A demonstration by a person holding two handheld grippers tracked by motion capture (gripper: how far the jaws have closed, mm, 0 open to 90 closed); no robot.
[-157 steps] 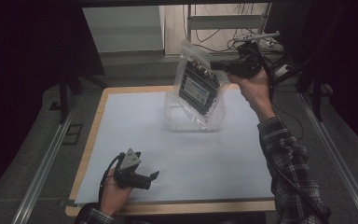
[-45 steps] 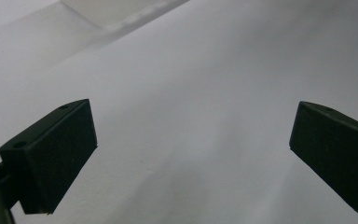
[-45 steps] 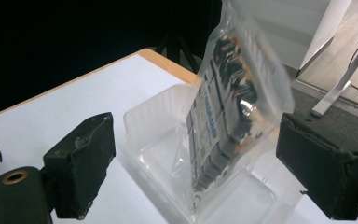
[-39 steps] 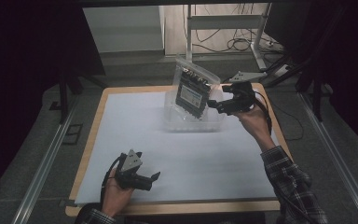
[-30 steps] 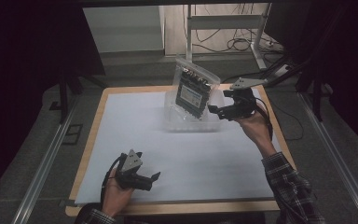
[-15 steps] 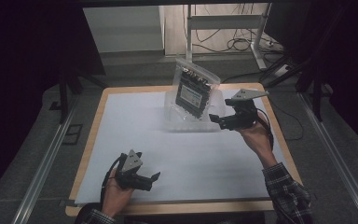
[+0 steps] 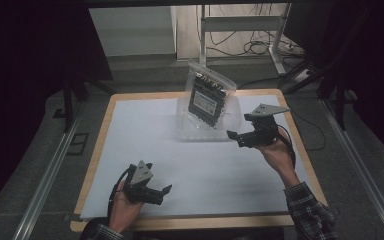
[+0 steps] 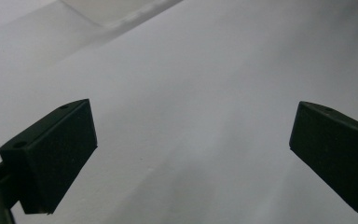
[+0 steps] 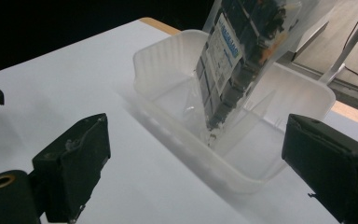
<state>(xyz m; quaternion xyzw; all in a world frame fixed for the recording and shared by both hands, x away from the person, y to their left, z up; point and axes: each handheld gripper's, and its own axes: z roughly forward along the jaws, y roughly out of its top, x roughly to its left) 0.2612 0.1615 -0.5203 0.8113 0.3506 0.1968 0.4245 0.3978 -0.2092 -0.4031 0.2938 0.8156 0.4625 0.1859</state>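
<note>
A clear plastic bag (image 7: 207,95) holding a dark packet with a blue and white label stands tilted in a translucent plastic tub (image 7: 230,131) at the back of the table. In the right gripper view the bag (image 9: 242,51) leans against the far wall of the tub (image 9: 168,56). My right gripper (image 7: 234,136) is open and empty, just right of the tub and apart from it; its midpoint (image 9: 205,172) faces the tub's near wall. My left gripper (image 7: 165,192) is open near the front edge, over bare white sheet (image 8: 191,93).
A white sheet (image 7: 145,135) covers the wooden table (image 7: 105,130). Metal rails (image 7: 45,185) run along both sides. Behind the table stand a desk frame (image 7: 279,40) and loose cables (image 7: 255,47) on the floor.
My right gripper has let go of the bag, which now stands in the tub, and has drawn back toward the near right. The left gripper has stayed still.
</note>
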